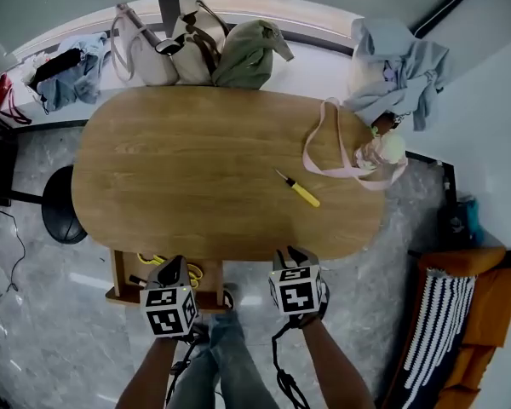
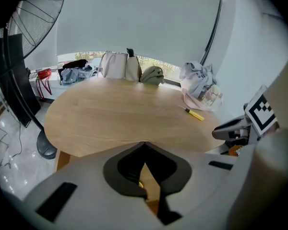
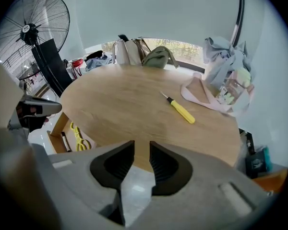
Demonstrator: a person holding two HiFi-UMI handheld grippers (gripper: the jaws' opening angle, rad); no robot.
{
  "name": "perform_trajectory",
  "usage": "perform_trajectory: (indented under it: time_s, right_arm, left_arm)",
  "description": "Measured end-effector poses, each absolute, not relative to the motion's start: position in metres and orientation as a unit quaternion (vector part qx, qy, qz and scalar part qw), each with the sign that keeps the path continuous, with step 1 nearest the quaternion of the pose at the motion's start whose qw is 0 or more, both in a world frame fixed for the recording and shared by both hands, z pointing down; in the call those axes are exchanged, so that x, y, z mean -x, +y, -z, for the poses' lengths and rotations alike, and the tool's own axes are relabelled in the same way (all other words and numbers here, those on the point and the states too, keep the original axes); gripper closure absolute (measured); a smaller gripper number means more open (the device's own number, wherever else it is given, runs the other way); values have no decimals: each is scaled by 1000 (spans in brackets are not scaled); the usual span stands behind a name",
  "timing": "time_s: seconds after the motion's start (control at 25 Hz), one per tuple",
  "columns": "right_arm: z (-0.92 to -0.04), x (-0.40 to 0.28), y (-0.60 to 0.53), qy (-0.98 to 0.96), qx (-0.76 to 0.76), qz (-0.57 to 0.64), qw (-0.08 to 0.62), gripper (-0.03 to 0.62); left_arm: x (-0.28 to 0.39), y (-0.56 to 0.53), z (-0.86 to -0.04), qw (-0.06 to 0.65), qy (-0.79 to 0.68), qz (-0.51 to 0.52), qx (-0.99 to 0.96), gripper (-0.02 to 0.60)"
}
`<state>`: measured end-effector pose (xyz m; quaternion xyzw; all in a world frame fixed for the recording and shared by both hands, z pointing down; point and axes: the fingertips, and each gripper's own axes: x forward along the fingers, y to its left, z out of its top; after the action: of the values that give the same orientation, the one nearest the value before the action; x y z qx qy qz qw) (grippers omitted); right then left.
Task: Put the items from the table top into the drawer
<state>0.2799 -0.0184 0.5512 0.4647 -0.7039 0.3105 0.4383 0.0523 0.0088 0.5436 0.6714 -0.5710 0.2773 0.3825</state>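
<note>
A yellow-handled screwdriver (image 1: 300, 189) (image 3: 180, 110) (image 2: 194, 114) lies on the oval wooden table (image 1: 196, 169), right of centre. Under the table's near edge a wooden drawer (image 1: 119, 286) stands pulled out, with yellow scissors (image 3: 78, 137) and a dark pen (image 3: 65, 141) inside. My left gripper (image 1: 172, 267) (image 2: 144, 145) hovers over the drawer, its jaw tips touching with nothing between them. My right gripper (image 1: 294, 256) (image 3: 142, 150) hangs at the near edge to the right, its jaws apart and empty.
A pink tote bag (image 1: 358, 156) with bottles in it sits at the table's right end, with grey clothes (image 1: 400, 71) behind. Several bags (image 1: 196, 49) line the far ledge. A black stool (image 1: 60, 203) and a fan (image 3: 36, 28) stand left; an orange sofa (image 1: 468, 331) stands right.
</note>
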Motion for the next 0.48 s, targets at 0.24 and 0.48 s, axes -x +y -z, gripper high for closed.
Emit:
perform_trajectory:
  time_s: [0.24, 0.48]
  right_arm:
    - [-557, -301, -54, -704, -464, -295, 449, 500]
    - [-563, -313, -92, -703, -463, -279, 462, 500]
  left_arm:
    - [-72, -19, -552, 381, -556, -290, -679, 588]
    - [-81, -55, -558, 384, -554, -281, -683, 588]
